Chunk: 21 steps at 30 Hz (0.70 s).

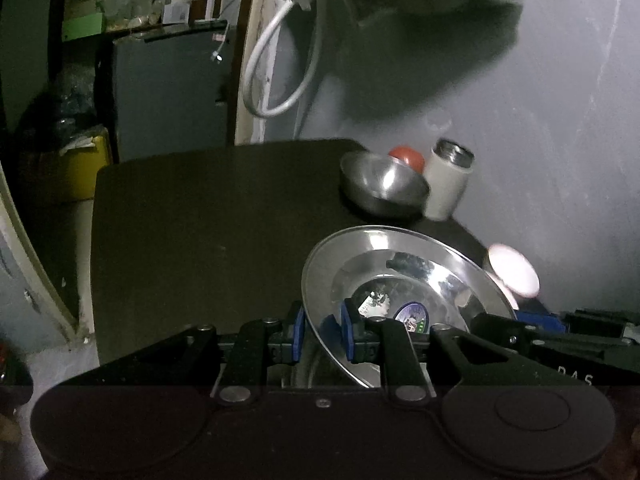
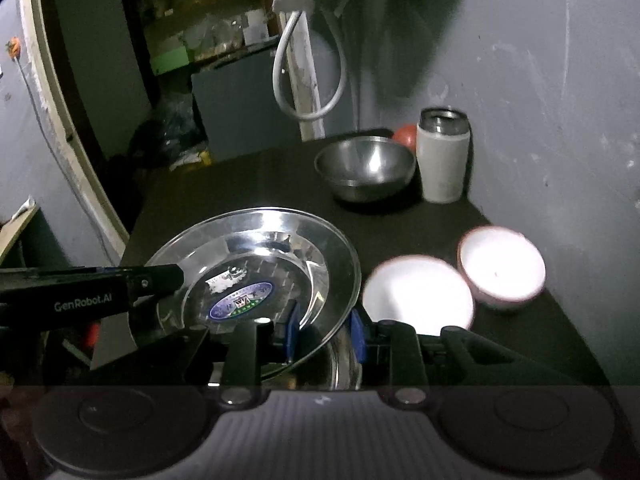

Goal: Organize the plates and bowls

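Table (image 2: 256,184): dark top, pushed against a grey wall; I work over its near half.

Steel plate (image 2: 256,276): widest item, tilted and lifted at the near edge of the table, sticker at its centre. I hold it from both sides. A second steel rim seems to lie directly beneath it, but I cannot confirm that.

Steel bowl (image 2: 364,168): far side, upright, just beside a grey canister (image 2: 442,156), with a red round object (image 2: 406,136) behind.

Two white bowls (image 2: 418,292): right of the plate, nearly touching each other, the nearer one close to the plate's rim.

Left gripper (image 1: 322,334): blue pads narrowed onto the plate's left rim, which runs between them.

Right gripper (image 2: 326,334): pads likewise closed narrow on the plate's right rim.

Handling note, my judgement: the step is carrying or setting the plate. I keep both grips at equal height so the thin rim does not twist out, level the plate before lowering, steer clear of the nearer white bowl, and release one side only once the plate rests flat.
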Each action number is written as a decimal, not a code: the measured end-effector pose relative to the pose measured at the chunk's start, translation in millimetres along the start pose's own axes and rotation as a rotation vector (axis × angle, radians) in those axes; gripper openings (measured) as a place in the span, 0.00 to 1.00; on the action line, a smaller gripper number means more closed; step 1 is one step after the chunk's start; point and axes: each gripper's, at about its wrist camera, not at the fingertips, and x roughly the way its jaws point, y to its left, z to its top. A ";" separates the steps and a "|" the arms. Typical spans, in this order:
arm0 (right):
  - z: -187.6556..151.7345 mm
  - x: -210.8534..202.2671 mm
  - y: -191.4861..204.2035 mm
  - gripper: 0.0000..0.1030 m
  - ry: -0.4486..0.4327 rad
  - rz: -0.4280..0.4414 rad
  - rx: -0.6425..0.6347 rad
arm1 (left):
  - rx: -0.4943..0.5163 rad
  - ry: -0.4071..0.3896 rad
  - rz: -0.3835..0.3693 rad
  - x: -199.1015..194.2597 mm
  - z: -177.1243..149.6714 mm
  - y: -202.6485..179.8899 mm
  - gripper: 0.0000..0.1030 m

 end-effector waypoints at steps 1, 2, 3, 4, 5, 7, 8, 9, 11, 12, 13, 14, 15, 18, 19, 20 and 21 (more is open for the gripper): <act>-4.1 -1.6 -0.2 0.29 0.008 0.003 -0.003 | 0.003 0.008 0.002 -1.9 -5.1 -1.3 0.21; -9.2 -3.8 -0.5 0.30 0.016 0.008 -0.008 | 0.003 0.018 0.006 -3.3 -9.1 -2.2 0.21; -12.3 -4.6 -0.8 0.30 0.022 0.012 -0.010 | -0.001 0.028 0.010 -4.5 -13.0 -3.1 0.21; -15.6 -4.8 -1.2 0.30 0.030 0.017 -0.013 | -0.006 0.038 0.015 -4.9 -15.9 -3.6 0.21; -19.1 -4.6 -1.2 0.30 0.035 0.020 -0.016 | -0.011 0.051 0.023 -5.1 -18.9 -4.5 0.21; -23.5 -4.3 -1.1 0.30 0.042 0.026 -0.019 | -0.015 0.064 0.033 -6.8 -23.5 -4.7 0.21; -25.6 -4.4 -1.6 0.30 0.043 0.032 -0.020 | -0.015 0.068 0.038 -7.5 -25.2 -4.7 0.21; -27.1 -4.6 -1.6 0.30 0.043 0.036 -0.022 | -0.015 0.072 0.042 -8.4 -26.3 -4.6 0.21; -28.2 -3.6 -1.2 0.30 0.045 0.043 -0.033 | -0.017 0.080 0.052 -7.9 -28.0 -5.1 0.21; -28.1 -3.1 -1.0 0.30 0.045 0.047 -0.039 | -0.018 0.083 0.059 -7.6 -29.0 -5.4 0.22; -28.9 -3.0 -0.3 0.30 0.045 0.050 -0.046 | -0.019 0.084 0.065 -7.7 -30.5 -5.1 0.22; -28.9 -2.1 -0.1 0.30 0.046 0.053 -0.055 | -0.019 0.086 0.072 -7.7 -32.0 -5.0 0.22; -29.2 -1.5 0.0 0.30 0.047 0.056 -0.062 | -0.019 0.088 0.080 -6.4 -32.0 -5.9 0.22; -30.9 0.7 2.3 0.30 0.048 0.059 -0.089 | -0.012 0.094 0.100 -4.8 -34.2 -7.5 0.23; -31.8 1.1 3.0 0.30 0.049 0.060 -0.095 | -0.007 0.095 0.107 -4.6 -35.1 -7.8 0.24; -32.7 1.4 4.4 0.30 0.049 0.060 -0.104 | -0.003 0.097 0.113 -4.2 -35.7 -8.2 0.24; -33.7 1.5 5.8 0.30 0.048 0.060 -0.115 | -0.003 0.100 0.118 -3.6 -36.5 -8.3 0.24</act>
